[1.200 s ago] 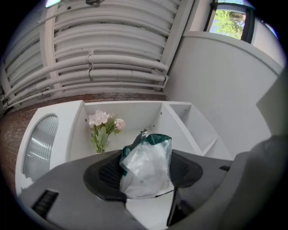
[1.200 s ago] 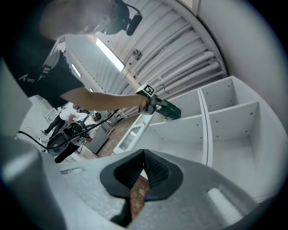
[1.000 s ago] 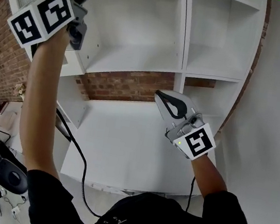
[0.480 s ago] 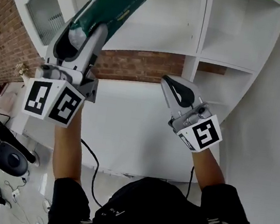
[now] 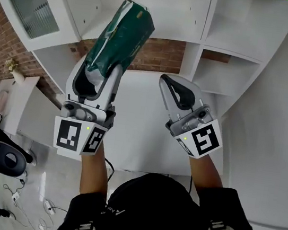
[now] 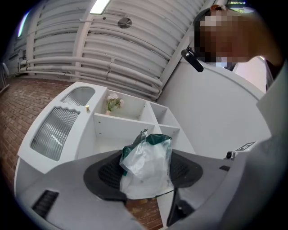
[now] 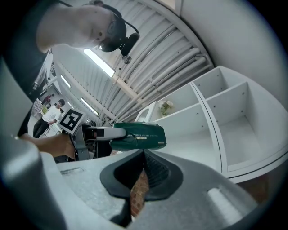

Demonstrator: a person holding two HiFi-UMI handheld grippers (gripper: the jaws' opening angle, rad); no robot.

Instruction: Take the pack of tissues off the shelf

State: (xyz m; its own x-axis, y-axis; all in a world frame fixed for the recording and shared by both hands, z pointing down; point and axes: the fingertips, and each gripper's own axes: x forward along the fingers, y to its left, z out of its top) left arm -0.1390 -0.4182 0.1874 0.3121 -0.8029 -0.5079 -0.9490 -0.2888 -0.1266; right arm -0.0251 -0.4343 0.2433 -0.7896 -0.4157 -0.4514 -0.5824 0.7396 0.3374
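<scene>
Head view looked down over the person's bare forearms, each hand carrying a tool above a white surface (image 5: 134, 142). On the left, the left tool (image 5: 101, 72) pointed up and away, its two jaws clamped on the lower end of a dark green pack of tissues (image 5: 123, 31). The pack stuck out beyond the jaw tips, tilted a little to the right.

Left gripper view confirmed that grip: the crumpled clear and green end of the pack (image 6: 145, 157) sat pressed between both dark pads of the left tool (image 6: 146, 175).

To the right, well apart from the pack, the right tool (image 5: 175, 92) was clenched with nothing in it. Right gripper view showed its jaws (image 7: 143, 173) meeting at the tips, with only a sliver of brick showing behind them. Beyond them the pack (image 7: 139, 136) hung in the air, clear of every board.

Farther back stood the white shelf unit (image 5: 164, 13). A strip of brick wall (image 5: 164, 53) ran beneath its lower board, and a ribbed glass door (image 5: 29, 1) hung at its left. Small flowers (image 6: 111, 103) stood on an upper board.
</scene>
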